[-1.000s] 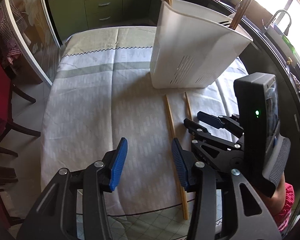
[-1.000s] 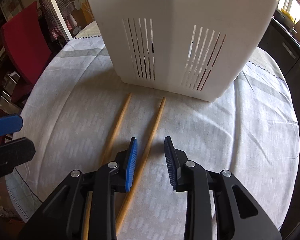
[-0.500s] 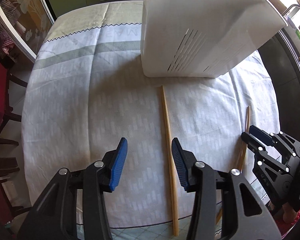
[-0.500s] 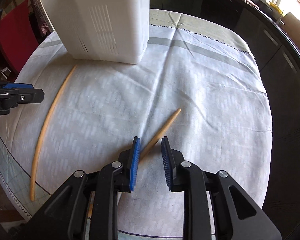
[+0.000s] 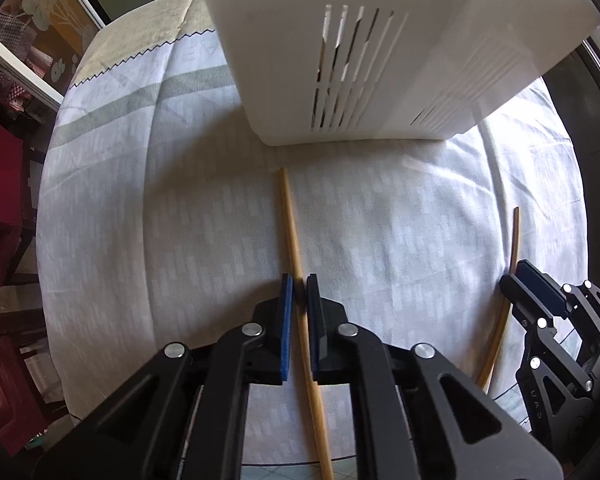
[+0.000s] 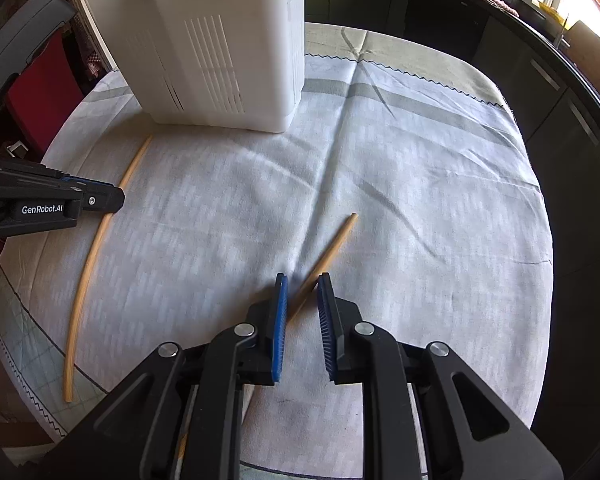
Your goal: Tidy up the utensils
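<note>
Your left gripper [image 5: 299, 286] is clamped on one wooden chopstick [image 5: 291, 228], which lies on the tablecloth [image 5: 180, 220] pointing at the white utensil holder [image 5: 360, 60]. Your right gripper [image 6: 302, 286] straddles the second chopstick [image 6: 332, 250] with its jaws narrowed; I cannot tell whether they grip it.

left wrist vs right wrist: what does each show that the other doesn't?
Left wrist only: sticks behind the bin's slots, and the left hand-held gripper closed around the left chopstick.

Right wrist only: dark cabinets past the table, and the right chopstick lying askew between the right hand-held gripper's parted pads.

Both: bin, both chopsticks, the white cloth, and each other's gripper.
</note>
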### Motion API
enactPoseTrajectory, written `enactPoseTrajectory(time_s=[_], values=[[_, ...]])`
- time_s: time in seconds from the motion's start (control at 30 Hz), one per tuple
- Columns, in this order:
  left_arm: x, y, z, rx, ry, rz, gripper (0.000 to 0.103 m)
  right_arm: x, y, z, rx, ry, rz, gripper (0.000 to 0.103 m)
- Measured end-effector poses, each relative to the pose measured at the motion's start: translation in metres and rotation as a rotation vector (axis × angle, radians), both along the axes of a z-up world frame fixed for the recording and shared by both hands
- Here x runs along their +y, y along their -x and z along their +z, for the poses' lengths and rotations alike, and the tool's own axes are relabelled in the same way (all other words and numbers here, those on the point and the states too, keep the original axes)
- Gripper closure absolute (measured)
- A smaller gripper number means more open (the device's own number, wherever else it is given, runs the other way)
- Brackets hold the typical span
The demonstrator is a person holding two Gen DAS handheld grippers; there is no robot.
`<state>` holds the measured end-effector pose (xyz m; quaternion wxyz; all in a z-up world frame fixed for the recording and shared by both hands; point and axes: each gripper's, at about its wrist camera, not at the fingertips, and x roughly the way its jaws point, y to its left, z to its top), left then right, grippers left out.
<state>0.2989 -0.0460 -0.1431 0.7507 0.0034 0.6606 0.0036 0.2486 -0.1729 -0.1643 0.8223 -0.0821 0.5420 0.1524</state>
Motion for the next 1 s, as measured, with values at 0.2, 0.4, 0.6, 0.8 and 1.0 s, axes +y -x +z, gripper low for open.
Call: enactPoseTrajectory(time_s=[0.2, 0.4, 0.6, 0.8, 1.0], values=[[-0.008, 0.014, -0.003, 0.000, 0.001, -0.019, 0.097, 0.001, -0.002, 0.001, 0.021, -0.016, -0.006, 0.085], [0.007, 0.026, -0.001, 0.002, 0.012, 0.002, 0.097, 0.015, -0.002, 0.002, 0.071, -0.044, 0.010, 0.073], [0.013, 0.027, 0.000, 0.000, 0.027, -0.008, 0.095, 0.037, -0.001, 0.001, 0.051, -0.015, 0.038, 0.091], [0.018, 0.028, 0.001, 0.002, 0.031, -0.030, 0.084, 0.056, 0.001, 0.000, 0.060, 0.022, 0.078, 0.093], [0.001, 0.027, 0.001, -0.024, 0.001, -0.038, 0.079, 0.062, 0.000, 0.000, 0.053, 0.020, 0.080, 0.094]])
